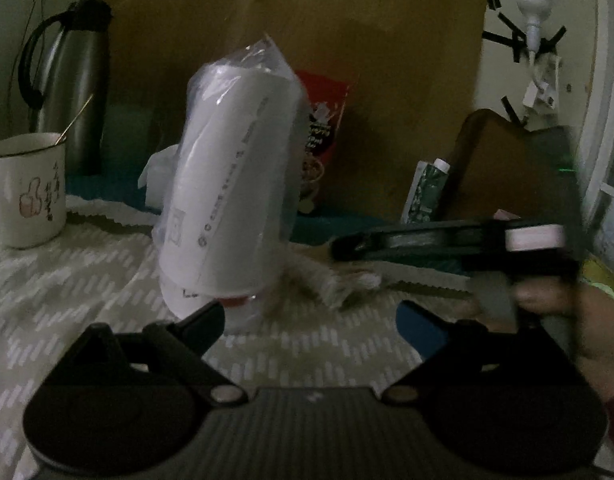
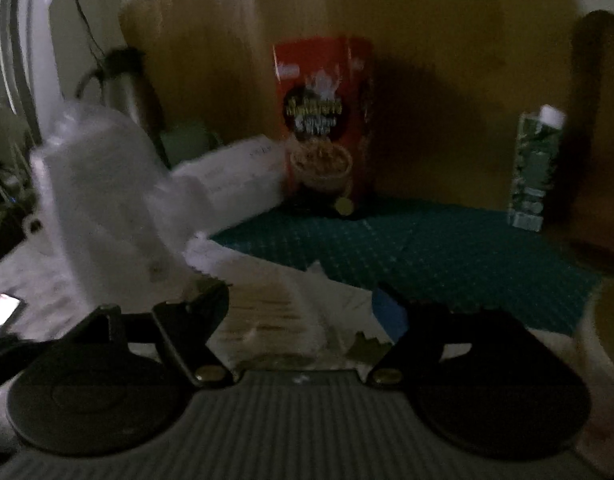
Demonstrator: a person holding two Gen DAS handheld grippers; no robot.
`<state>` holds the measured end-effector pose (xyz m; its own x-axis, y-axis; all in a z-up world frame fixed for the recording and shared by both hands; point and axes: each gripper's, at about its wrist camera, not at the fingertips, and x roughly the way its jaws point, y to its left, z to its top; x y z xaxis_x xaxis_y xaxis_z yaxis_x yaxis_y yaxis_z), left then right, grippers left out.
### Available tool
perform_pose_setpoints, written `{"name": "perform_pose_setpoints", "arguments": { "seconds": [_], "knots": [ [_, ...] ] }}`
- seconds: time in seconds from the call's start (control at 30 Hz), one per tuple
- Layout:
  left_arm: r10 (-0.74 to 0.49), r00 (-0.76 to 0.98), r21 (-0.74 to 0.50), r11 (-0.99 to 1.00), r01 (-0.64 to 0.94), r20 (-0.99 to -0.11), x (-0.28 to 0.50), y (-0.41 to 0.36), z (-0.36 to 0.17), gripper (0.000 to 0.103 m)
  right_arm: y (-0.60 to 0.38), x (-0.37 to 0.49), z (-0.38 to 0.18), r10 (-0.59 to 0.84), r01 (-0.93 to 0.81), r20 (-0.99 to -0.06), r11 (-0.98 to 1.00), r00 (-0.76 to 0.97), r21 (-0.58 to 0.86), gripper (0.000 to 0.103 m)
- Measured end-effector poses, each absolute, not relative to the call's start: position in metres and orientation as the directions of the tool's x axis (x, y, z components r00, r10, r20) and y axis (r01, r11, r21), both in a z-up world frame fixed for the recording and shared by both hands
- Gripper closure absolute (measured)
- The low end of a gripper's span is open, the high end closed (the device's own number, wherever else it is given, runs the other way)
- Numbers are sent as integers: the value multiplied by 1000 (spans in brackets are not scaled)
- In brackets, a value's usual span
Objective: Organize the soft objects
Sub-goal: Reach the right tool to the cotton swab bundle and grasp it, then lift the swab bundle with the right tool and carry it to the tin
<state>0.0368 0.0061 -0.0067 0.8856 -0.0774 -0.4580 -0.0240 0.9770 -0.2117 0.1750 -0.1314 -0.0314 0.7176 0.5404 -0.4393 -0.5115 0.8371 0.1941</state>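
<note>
A stack of white paper cups in a clear plastic bag leans on the patterned cloth just ahead of my open left gripper. A furry beige soft object lies on the cloth to the right of the cups. The right gripper's body reaches in from the right above it, held by a hand. In the right wrist view my right gripper is open and empty over the white cloth, with the bagged cups at its left.
A white enamel mug and a steel thermos jug stand at left. A red snack bag and a green carton stand on a teal mat against a wooden board. A white packet lies behind the cups.
</note>
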Motion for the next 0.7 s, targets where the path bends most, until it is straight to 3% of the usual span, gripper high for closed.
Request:
{"name": "perform_pose_setpoints", "arguments": {
  "seconds": [0.07,0.1,0.17,0.27,0.4,0.7],
  "knots": [
    [-79,887,-213,977,-23,-455,38,6,-7,7,-125,190,-40,556,-517,-488,825,673,227,28],
    [-81,887,-218,976,-23,-455,38,6,-7,7,-126,193,-44,589,-528,-482,804,649,273,46],
    [-86,885,-229,973,-24,-458,39,7,-7,7,-133,195,-45,639,-521,-471,769,608,370,62],
    [-91,883,-240,971,-25,-461,38,10,-7,7,-143,183,-44,634,-503,-462,774,621,385,76],
    [-92,882,-237,971,-23,-463,39,10,-7,7,-163,162,-44,621,-479,-454,783,639,397,87],
    [-118,866,-196,980,24,-486,41,-1,-7,7,-241,76,-54,542,-383,-406,827,736,411,90]
  ]
}}
